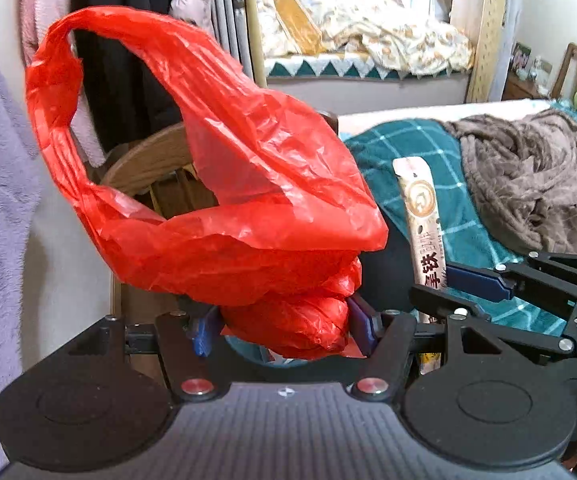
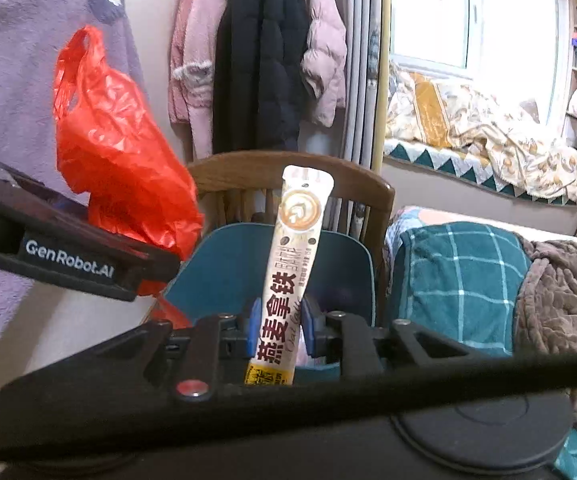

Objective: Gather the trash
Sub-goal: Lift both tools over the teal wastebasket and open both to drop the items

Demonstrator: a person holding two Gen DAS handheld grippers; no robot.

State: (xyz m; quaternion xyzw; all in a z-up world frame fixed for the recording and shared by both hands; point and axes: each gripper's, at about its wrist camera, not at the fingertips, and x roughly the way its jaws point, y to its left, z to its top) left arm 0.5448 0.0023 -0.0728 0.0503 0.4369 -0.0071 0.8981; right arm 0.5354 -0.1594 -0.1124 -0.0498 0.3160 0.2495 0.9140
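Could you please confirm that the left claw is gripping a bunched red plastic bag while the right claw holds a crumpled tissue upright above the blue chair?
Not quite: the right claw holds an oat latte stick sachet, not a tissue, as the right wrist view shows. The rest stands: the left claw grips the bunched red plastic bag, and the sachet stands upright above the blue chair.

red bag (image 1: 216, 168), teal-check blanket (image 1: 420, 168)

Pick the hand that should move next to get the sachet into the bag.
Right, probably. The right gripper is shut on the coffee sachet, free to carry it over. The left gripper clamps the red plastic bag, so it should just hold the bag.
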